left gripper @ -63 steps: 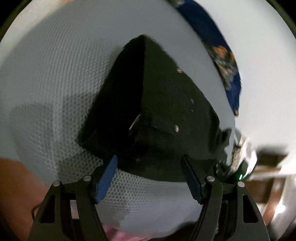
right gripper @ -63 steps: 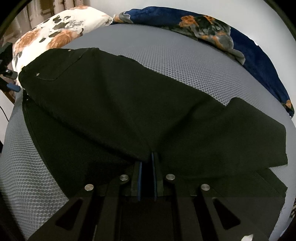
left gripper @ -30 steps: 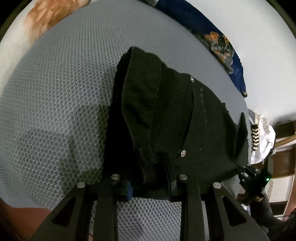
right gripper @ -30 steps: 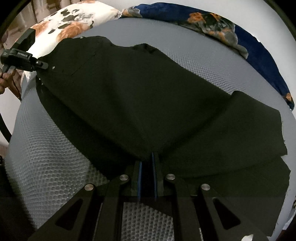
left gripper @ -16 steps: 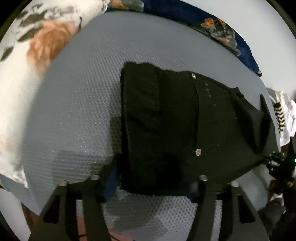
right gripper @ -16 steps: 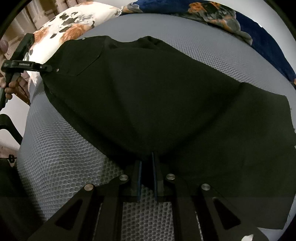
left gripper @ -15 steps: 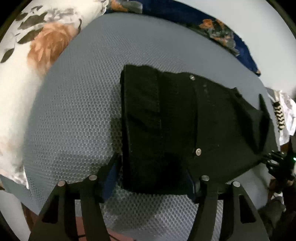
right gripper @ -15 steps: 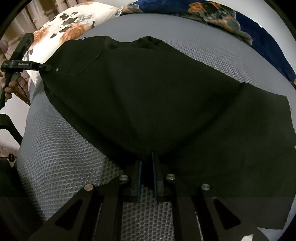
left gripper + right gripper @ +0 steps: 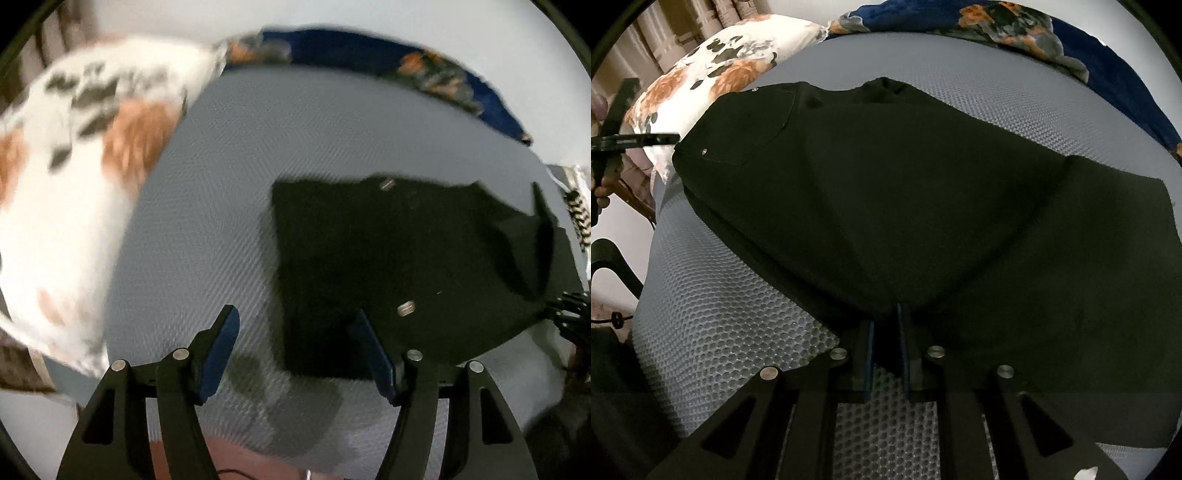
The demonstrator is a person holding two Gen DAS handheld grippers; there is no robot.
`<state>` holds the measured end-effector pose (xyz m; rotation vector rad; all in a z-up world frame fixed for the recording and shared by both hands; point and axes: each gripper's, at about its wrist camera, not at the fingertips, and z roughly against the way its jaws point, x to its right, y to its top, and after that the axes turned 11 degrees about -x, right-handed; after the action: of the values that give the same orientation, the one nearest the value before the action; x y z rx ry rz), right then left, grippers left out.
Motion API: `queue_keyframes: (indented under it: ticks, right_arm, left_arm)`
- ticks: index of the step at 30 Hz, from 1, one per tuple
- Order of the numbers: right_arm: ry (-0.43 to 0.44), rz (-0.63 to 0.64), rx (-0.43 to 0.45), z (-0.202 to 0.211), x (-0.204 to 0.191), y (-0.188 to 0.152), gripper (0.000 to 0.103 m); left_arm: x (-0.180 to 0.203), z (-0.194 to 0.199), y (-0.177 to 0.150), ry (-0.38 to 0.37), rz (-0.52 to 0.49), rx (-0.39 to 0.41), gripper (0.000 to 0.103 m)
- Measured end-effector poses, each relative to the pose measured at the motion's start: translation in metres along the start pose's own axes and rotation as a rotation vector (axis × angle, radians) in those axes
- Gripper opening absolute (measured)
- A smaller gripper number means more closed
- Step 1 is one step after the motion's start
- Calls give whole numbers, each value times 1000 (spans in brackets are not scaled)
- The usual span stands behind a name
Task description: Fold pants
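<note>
On the grey mesh-textured bed cover (image 9: 731, 325), the black pants (image 9: 905, 206) lay spread w/ their long axis running from the waist end at far left to the leg hems at right in the right wrist view. The right gripper (image 9: 886, 332) sat at the near edge, about mid-length, its blue pads nearly together and clamped on a pinch of dark cloth, w/ the fabric fanning away from the pinch toward both ends. The left gripper (image 9: 295, 332) was over by the waist end: in its own view the waist corner lay just ahead and to the right, and the gripper's right finger (image 9: 369, 347) overlapped the near edge of the cloth while the left one stood over bare cover. Its jaws had just been opening and stood apart, pads pressing on nothing; whether cloth edge sat strictly between them I can't tell, the frame being blurred. So the right gripper was the only one gripping; I judged the next move turned on that mid-length pinch vs. the released waist. The pants looked matte black, w/ a pocket (image 9: 757, 125), small metal rivets (image 9: 406, 308), one layer folded over another. A floral pillow (image 9: 713, 70) and a dark blue floral blanket (image 9: 1052, 33) lay beyond at the far side.
</note>
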<state>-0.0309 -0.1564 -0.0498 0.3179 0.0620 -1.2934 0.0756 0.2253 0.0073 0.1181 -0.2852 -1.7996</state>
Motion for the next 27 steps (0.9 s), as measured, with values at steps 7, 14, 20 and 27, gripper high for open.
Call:
queue_keyframes:
  ticks: [7,14,20,27]
  right_arm:
    - [40,-43,-23,1,4,10,12]
    - [44,-72,12,11,7,4,19]
    - [56,-80,40,19,10,5,22]
    - [86,-97,56,23,14,8,22]
  left_arm:
    - [104,25,-3,-125,-293,132,66]
    - [221,-17,-10,-281,-535,7,66]
    - [287,-48,-16,-278,-684,-55,63]
    - [328,-76,-18,-233,-748,-70,36]
